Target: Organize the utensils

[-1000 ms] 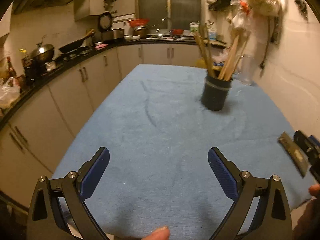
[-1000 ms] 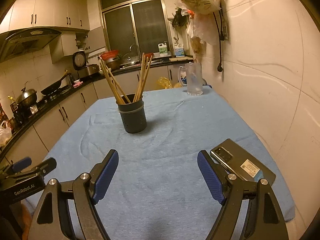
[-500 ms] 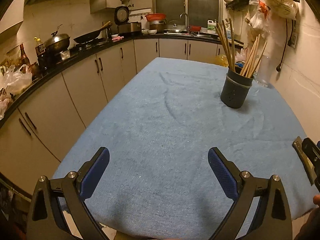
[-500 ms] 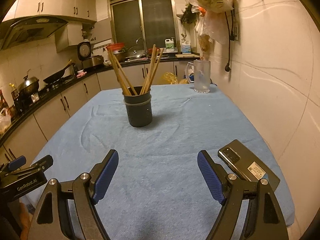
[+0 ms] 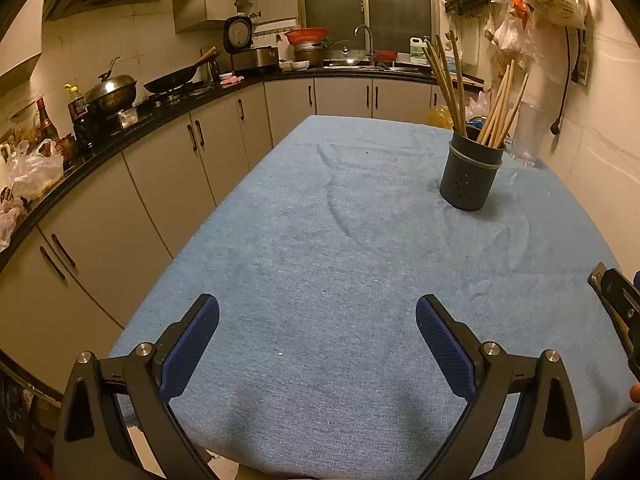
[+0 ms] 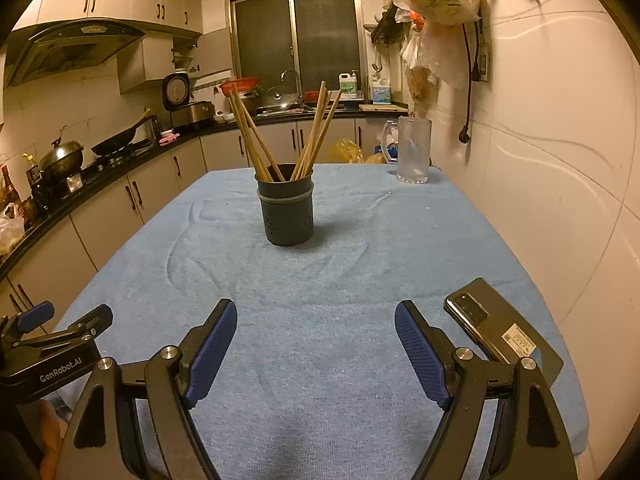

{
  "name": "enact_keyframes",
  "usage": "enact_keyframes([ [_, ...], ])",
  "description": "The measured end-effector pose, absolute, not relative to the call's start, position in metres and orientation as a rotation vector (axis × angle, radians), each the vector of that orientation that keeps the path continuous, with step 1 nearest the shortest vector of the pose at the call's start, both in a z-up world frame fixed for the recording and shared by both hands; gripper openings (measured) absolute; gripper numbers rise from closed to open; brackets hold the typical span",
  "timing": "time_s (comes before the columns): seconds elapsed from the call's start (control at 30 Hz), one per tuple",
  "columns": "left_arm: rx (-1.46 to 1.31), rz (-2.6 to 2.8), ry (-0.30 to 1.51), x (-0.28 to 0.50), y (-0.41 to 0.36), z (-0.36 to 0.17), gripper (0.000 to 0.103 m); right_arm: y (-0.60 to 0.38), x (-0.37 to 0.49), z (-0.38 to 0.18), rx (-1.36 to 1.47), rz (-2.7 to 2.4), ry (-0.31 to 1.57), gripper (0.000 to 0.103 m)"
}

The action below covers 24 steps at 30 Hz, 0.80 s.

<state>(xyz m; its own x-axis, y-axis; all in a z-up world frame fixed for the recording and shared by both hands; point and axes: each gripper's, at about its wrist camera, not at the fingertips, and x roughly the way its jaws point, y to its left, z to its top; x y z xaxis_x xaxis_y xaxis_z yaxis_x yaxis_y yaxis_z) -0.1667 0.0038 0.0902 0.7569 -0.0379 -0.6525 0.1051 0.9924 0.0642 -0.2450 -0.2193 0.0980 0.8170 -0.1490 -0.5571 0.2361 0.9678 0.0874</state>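
Note:
A dark round utensil holder (image 6: 286, 212) stands upright on the blue cloth-covered table (image 6: 320, 280), with several wooden chopsticks (image 6: 316, 136) leaning out of it. In the left wrist view the same holder (image 5: 470, 174) sits far right. My right gripper (image 6: 316, 316) is open over the near part of the table, well short of the holder, nothing between its blue pads. My left gripper (image 5: 318, 312) is also open above the near edge, empty. The left gripper's body (image 6: 44, 344) shows at the lower left of the right wrist view.
A dark phone (image 6: 500, 332) lies on the cloth just right of my right gripper. A clear glass jug (image 6: 414, 148) stands at the far right corner. Kitchen cabinets and a counter with pans (image 5: 120, 96) run along the left. A tiled wall (image 6: 560, 160) borders the table's right side.
The left wrist view has swung, so the holder moved right and farther off in it. The right wrist view has tilted slightly. Both grippers stay open and empty.

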Motion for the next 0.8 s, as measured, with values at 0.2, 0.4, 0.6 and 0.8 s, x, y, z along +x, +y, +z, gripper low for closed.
enact_keyframes([
  [0.2,0.103,-0.076,0.712,-0.1664,0.0030,0.0881,0.098,-0.2192,-0.2428,0.0962,0.153,-0.204,0.589,0.085],
  [0.4,0.105,-0.075,0.715,-0.1658,0.0035,0.0877,0.098,-0.2172,-0.2414,0.0940,0.150,-0.198,0.599,0.085],
  [0.6,0.106,-0.076,0.715,-0.1661,0.0042,0.0873,0.098,-0.2160,-0.2409,0.0929,0.145,-0.197,0.600,0.085],
  [0.8,0.116,-0.078,0.716,-0.1658,0.0043,0.0875,0.098,-0.2160,-0.2396,0.0917,0.147,-0.197,0.605,0.085],
])
